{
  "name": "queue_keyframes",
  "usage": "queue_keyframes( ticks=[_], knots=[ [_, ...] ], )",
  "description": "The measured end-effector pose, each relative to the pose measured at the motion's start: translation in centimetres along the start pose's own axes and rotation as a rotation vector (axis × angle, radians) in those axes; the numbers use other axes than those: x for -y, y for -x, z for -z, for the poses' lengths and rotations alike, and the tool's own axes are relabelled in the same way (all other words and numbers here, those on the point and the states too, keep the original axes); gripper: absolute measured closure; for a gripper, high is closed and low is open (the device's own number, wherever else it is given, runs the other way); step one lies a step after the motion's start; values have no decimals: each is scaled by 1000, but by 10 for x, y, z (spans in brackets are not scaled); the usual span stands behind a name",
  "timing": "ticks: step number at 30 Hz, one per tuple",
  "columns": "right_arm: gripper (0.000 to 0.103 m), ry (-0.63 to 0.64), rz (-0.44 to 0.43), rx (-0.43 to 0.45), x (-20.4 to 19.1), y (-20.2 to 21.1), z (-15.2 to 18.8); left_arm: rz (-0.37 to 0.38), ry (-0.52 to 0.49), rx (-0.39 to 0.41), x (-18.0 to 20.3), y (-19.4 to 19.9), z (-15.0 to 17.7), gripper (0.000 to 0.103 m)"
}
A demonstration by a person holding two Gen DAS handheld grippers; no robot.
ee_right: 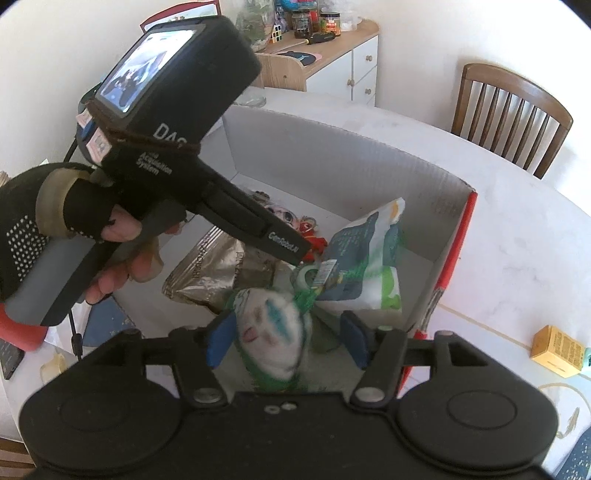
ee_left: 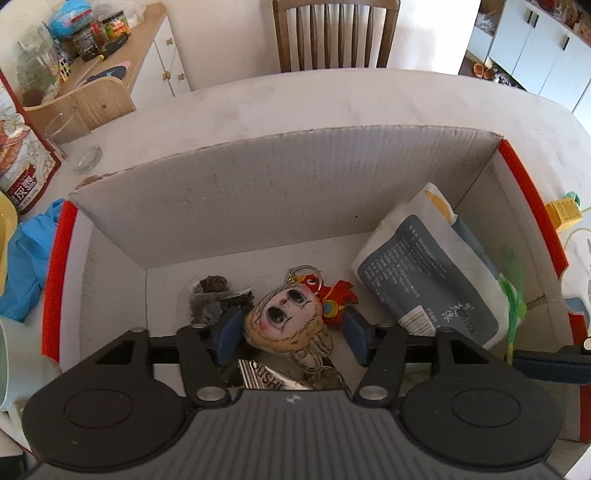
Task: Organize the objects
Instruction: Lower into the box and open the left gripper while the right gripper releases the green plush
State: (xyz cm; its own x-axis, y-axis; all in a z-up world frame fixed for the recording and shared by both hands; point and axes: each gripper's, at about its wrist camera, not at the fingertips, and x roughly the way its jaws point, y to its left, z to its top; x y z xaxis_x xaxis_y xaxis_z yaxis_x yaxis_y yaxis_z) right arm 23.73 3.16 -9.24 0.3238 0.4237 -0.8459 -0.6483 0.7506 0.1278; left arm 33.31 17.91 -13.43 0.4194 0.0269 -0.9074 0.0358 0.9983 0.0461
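A white cardboard box [ee_left: 258,192] with red edges sits on the table. Inside lie a doll-face keychain [ee_left: 284,319], a red rooster charm [ee_left: 332,293], a dark dried item in a clear bag [ee_left: 210,295], a silver snack bag [ee_right: 210,271] and a grey-white packet [ee_left: 428,273]. My left gripper [ee_left: 291,334] is open inside the box, its pads either side of the doll face. My right gripper [ee_right: 286,338] is open over the box's near end; a blurred white and green netted object [ee_right: 271,339] is between its pads. The left gripper body [ee_right: 177,122] shows in the right wrist view.
A drinking glass [ee_left: 74,140], a red snack packet [ee_left: 22,162] and a blue glove [ee_left: 22,266] lie left of the box. A small yellow box [ee_right: 557,350] sits on the table to the right. A wooden chair [ee_left: 334,33] and a cabinet [ee_left: 155,62] stand behind.
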Motion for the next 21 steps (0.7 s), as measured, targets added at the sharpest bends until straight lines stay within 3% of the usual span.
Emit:
queue_keyframes(
  ticks=[21],
  knots=[
    [38,-14,-21,91,4,55,1,-35,54,174,14,78,22,37]
  ],
)
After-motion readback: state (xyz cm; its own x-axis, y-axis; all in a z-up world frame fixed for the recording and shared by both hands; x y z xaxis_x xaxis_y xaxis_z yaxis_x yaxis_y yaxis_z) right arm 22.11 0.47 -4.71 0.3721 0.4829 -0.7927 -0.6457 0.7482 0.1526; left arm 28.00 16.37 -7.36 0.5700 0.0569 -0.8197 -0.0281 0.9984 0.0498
